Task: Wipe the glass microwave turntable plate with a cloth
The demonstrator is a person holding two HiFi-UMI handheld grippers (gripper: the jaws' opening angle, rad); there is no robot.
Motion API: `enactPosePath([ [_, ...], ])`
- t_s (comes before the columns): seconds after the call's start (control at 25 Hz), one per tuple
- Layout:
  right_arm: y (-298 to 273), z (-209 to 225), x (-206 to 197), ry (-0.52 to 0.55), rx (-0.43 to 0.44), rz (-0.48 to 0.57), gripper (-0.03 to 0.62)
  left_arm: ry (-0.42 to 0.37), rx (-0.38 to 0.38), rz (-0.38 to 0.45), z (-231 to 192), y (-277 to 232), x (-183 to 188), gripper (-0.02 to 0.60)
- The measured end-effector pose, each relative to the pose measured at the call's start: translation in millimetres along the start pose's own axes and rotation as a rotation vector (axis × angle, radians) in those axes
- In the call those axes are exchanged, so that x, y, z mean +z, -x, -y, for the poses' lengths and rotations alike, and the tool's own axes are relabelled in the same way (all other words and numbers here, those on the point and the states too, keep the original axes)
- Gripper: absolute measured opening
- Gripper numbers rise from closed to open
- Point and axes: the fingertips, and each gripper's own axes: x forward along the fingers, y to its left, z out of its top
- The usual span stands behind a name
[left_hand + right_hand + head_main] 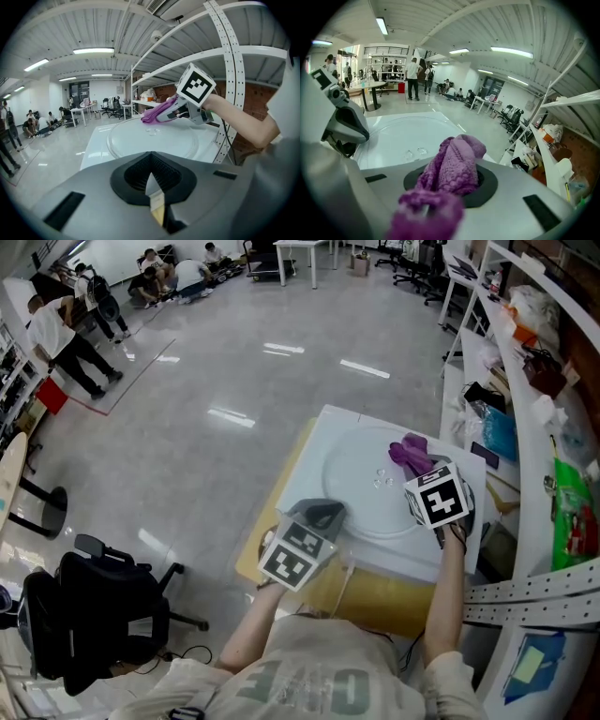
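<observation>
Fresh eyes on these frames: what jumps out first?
The purple cloth clamped in the right gripper, at the far right of the glass turntable plate. That plate lies flat on a white table beside cluttered shelves. The left gripper sits at its near-left rim.

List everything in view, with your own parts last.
glass turntable plate: one, clear, on the white surface
white surface: one, white, under the plate
cloth: one, purple, over the plate's far right edge
office chair: one, black, floor at left
shelving rack: one, white, right side, cluttered
people: several, far across the room
left gripper: fingers together, at the plate's near rim
right gripper: fingers shut on the cloth
</observation>
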Motion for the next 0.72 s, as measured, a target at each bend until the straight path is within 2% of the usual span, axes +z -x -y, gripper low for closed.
enactPosePath([
  [0.2, 26, -31, -13, 0.028, 0.035, 0.006, 0.051, -0.009, 0.002, 0.000, 0, 1, 0, 0.002],
  [0.44, 63, -79, -29, 0.128, 0.127, -0.005, 0.051, -0.008, 0.007, 0.002, 0, 2, -1, 0.002],
  [0.72, 93, -102, -50, 0.087, 0.129, 0.013, 0.051, -0.010, 0.010, 0.003, 1, 0, -1, 0.002],
])
